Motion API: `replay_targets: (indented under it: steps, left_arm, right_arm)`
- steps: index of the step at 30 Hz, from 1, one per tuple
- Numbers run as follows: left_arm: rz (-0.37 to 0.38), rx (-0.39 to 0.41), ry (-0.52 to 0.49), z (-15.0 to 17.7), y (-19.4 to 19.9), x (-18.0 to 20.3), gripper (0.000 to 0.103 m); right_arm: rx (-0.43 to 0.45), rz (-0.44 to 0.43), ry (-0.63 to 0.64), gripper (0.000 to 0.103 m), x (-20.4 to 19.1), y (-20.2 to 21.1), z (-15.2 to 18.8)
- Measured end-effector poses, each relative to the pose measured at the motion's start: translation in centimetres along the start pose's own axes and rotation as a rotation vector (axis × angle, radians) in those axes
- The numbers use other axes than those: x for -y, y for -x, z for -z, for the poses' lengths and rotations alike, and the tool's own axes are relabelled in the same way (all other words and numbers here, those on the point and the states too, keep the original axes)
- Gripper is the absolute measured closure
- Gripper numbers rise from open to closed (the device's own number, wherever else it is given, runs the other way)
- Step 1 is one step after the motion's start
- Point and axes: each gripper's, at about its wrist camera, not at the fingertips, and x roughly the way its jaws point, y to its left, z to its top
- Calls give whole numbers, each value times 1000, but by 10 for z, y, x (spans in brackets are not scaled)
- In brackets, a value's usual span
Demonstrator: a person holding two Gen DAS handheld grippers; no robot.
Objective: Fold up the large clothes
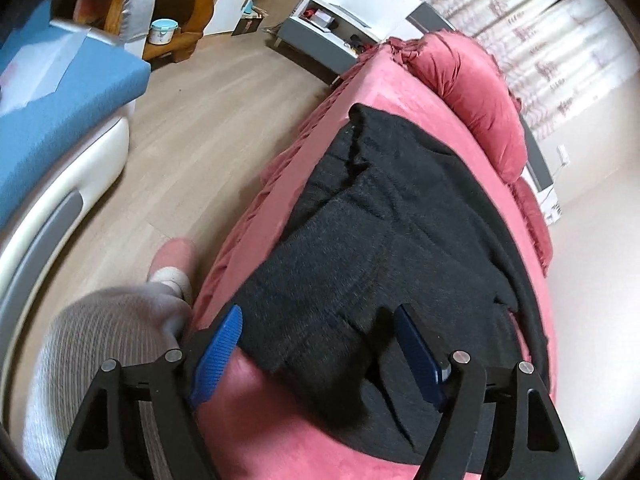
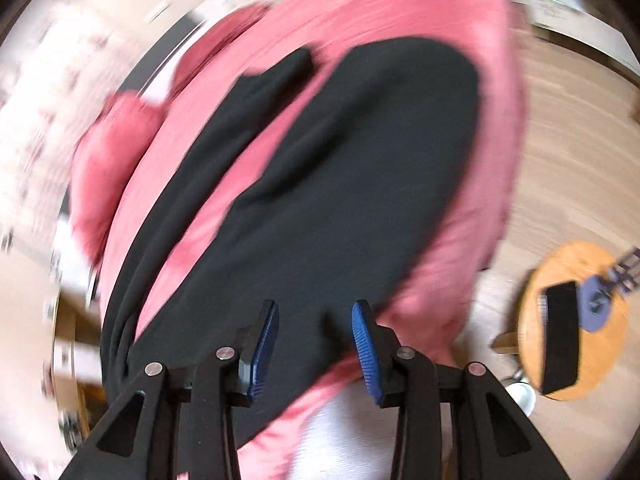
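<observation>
Left wrist view showed the black knitted garment (image 1: pixel 384 248) lying partly folded on the pink velvet bed (image 1: pixel 256 432), just ahead of the left claw (image 1: pixel 318 354), which gaped wide and empty. More folding seemed left. Only the blurred right wrist view showed the right claw (image 2: pixel 314 354), narrower, gripping nothing, and a round wooden stool (image 2: pixel 572 320) beside it.

A home bedroom. A pink-covered bed (image 1: pixel 372 80) with matching pillows (image 1: pixel 476 96) stands on wood flooring (image 1: pixel 208 120). Patterned curtains (image 1: pixel 532 32) hang behind.
</observation>
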Motion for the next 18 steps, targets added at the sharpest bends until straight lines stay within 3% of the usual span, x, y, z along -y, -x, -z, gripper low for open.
replay_targets:
  steps: [5, 9, 11, 13, 15, 16, 18]
  left_arm:
    - [50, -38, 51, 16, 8, 3, 24]
    - [74, -107, 53, 30, -1, 17, 25]
    - [75, -111, 29, 32, -4, 27, 35]
    - [41, -114, 21, 34, -10, 35, 67]
    - [-4, -94, 7, 33, -13, 43, 85]
    - [-20, -84, 0, 31, -13, 45, 89]
    - [-14, -71, -1, 28, -9, 46, 94]
  right_arm:
    - [79, 6, -94, 64, 52, 4, -24]
    - [96, -42, -170, 64, 73, -26, -46]
    - [106, -84, -221, 64, 81, -38, -51]
    - [110, -135, -279, 62, 88, -50, -60]
    - [126, -209, -311, 62, 88, -57, -63]
    - [134, -225, -302, 73, 85, -60, -66]
    - [114, -180, -250, 93, 73, -61, -71]
